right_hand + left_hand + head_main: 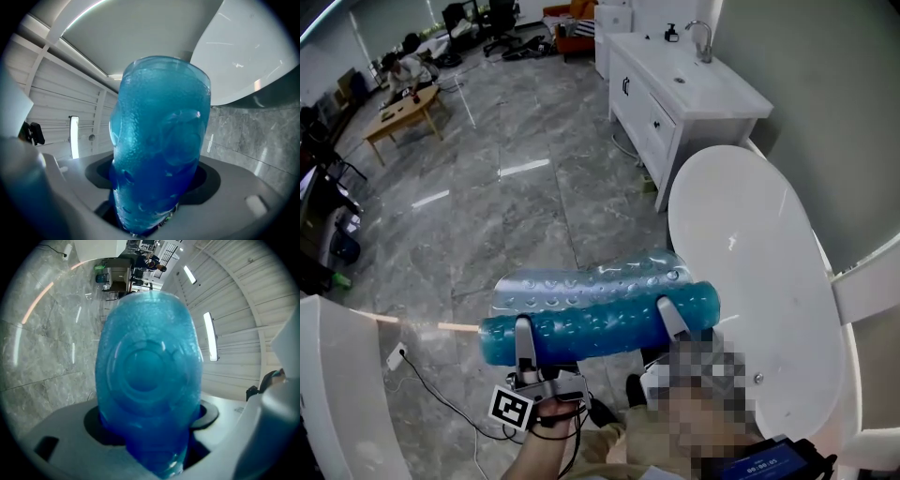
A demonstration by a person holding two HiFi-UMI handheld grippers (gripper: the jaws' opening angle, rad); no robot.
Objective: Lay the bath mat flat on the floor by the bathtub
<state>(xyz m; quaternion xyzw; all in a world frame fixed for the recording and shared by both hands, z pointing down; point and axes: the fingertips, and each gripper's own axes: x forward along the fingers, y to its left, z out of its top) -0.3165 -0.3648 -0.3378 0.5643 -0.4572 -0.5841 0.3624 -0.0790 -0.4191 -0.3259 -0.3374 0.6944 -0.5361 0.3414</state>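
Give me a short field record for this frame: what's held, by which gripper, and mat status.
held: blue bath mat, mostly rolled, one flap loose
left gripper: shut on roll near its left end
right gripper: shut on roll near its right end
location: held above grey floor, beside white bathtub
task: mat not yet flat

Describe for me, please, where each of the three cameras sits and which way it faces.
Head view: on the person's head, looking steeply down at the rolled bath mat above the floor beside the bathtub; left tool, right tool and a hand show.
Left gripper view: on the left tool, looking along its jaws, shut on the bath mat; its grey body shows.
Right gripper view: on the right tool, likewise; bathtub behind.
Shared: all three show the bath mat; head and right gripper views share the bathtub.
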